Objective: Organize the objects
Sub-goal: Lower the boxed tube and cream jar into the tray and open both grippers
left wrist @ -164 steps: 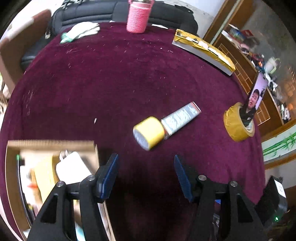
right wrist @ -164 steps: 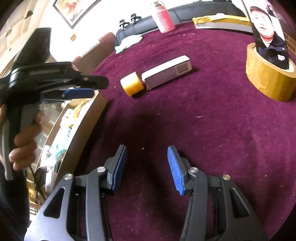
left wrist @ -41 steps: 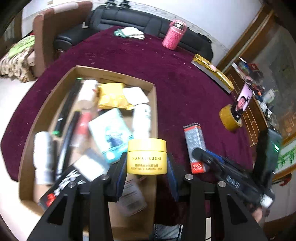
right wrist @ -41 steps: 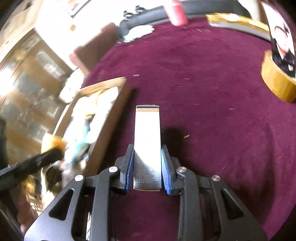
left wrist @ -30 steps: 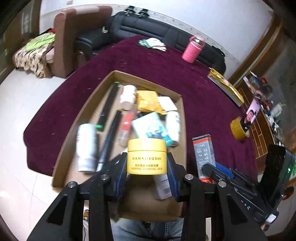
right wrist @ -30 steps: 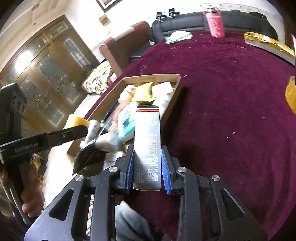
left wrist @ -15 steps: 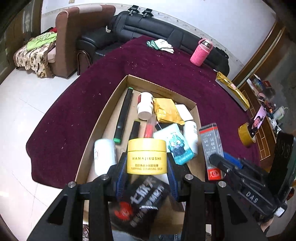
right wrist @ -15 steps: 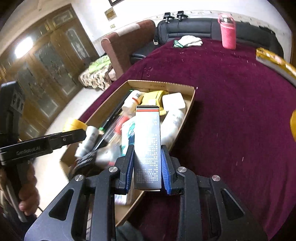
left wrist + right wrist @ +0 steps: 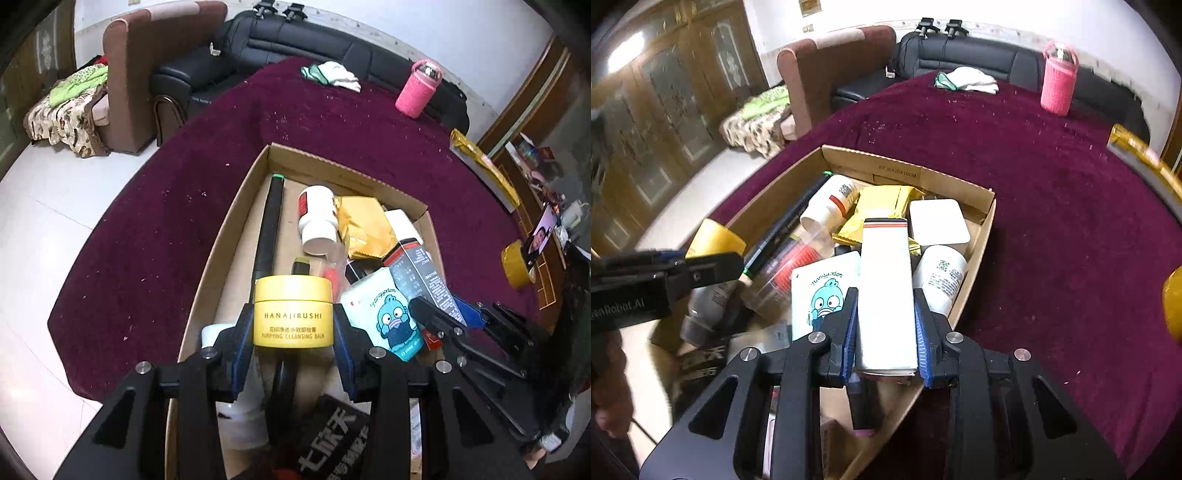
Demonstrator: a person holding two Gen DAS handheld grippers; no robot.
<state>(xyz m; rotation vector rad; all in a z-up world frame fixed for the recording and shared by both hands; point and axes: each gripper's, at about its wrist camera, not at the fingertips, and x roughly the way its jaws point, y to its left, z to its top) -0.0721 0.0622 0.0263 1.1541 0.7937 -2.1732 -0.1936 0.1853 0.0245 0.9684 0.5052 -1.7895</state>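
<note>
My left gripper is shut on a yellow cleansing balm jar and holds it above the near part of the cardboard box. My right gripper is shut on a long white carton and holds it over the box's right side. The carton and right gripper also show in the left wrist view. The left gripper with the jar shows at the left of the right wrist view. The box holds several toiletries.
The box sits on a round table with a maroon cloth. On the cloth are a pink bottle, white gloves, a gold flat box and a tape roll with a phone. Sofas stand behind.
Both grippers have moved further over the box with their objects. The right gripper has rolled the carton, so its white face now shows.
</note>
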